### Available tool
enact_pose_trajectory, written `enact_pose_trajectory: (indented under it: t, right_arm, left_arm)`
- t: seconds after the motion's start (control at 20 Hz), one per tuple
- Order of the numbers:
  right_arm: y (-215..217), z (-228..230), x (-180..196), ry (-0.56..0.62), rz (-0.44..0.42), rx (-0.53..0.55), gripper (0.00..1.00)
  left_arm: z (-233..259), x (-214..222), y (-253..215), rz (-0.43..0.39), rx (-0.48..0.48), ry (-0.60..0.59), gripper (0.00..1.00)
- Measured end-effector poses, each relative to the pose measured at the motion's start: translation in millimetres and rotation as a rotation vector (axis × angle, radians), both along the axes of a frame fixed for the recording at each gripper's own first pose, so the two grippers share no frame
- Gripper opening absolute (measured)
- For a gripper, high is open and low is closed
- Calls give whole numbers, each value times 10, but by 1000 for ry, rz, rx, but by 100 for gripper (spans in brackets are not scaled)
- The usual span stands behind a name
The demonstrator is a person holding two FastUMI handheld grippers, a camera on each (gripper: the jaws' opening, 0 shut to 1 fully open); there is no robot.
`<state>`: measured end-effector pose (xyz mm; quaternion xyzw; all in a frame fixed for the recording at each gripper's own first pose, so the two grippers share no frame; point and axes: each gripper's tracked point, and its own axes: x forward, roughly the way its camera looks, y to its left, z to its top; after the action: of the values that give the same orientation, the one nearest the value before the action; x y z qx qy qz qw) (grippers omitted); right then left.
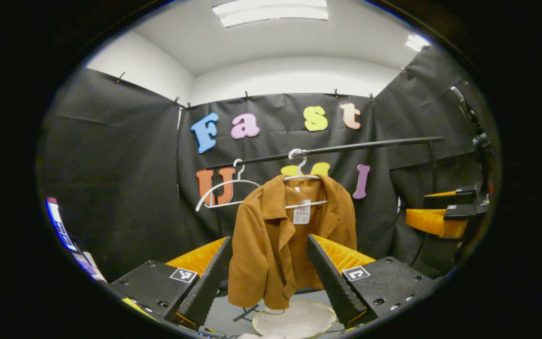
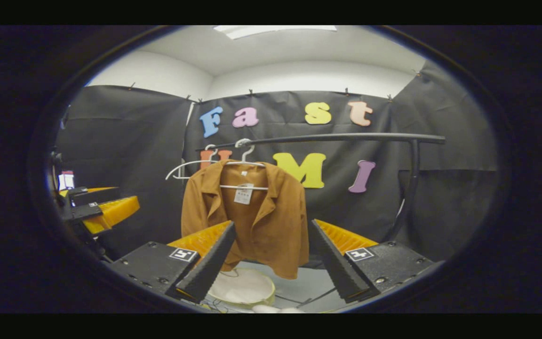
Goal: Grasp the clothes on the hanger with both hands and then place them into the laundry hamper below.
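Hanging straight ahead beyond both sets of spread, empty fingers, the brown shirt [image 1: 280, 235] drapes lengthwise on its hanger [image 1: 301, 178] above the hamper [image 1: 294, 320], looming larger for the left gripper [image 1: 271, 278], the right gripper [image 2: 273, 266] further off.

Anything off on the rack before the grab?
Nothing serious. The brown shirt hangs on its hanger from the rail, its front open and left shoulder drooping. A second, empty hanger hangs tilted beside it. The hamper sits below.
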<state>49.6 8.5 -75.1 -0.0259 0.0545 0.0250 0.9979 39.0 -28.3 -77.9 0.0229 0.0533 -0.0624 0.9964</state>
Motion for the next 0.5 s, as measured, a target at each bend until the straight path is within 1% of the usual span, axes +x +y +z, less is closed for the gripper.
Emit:
enact_pose_trajectory:
  t: [0.15, 0.2, 0.25, 0.3, 0.45, 0.5]
  right_arm:
    - [-50, -129, 355, 15, 20, 13, 99]
    - [-61, -179, 485, 21, 28, 19, 99]
    - [-70, -221, 630, 29, 38, 27, 100]
    - [-72, -263, 774, 32, 47, 31, 100]
    - [-81, -327, 1228, 37, 71, 32, 100]
    - [-80, -356, 1370, 42, 81, 32, 99]
  left_arm:
    - [-274, 298, -142, -2, -49, 18, 99]
    - [-363, 412, -175, 7, -60, 35, 96]
    - [-438, 520, -203, 12, -72, 35, 99]
    - [-507, 646, -245, 16, -81, 39, 99]
    - [-656, 1038, -326, 27, -64, 50, 100]
    - [-679, 1170, -351, 33, -59, 45, 98]
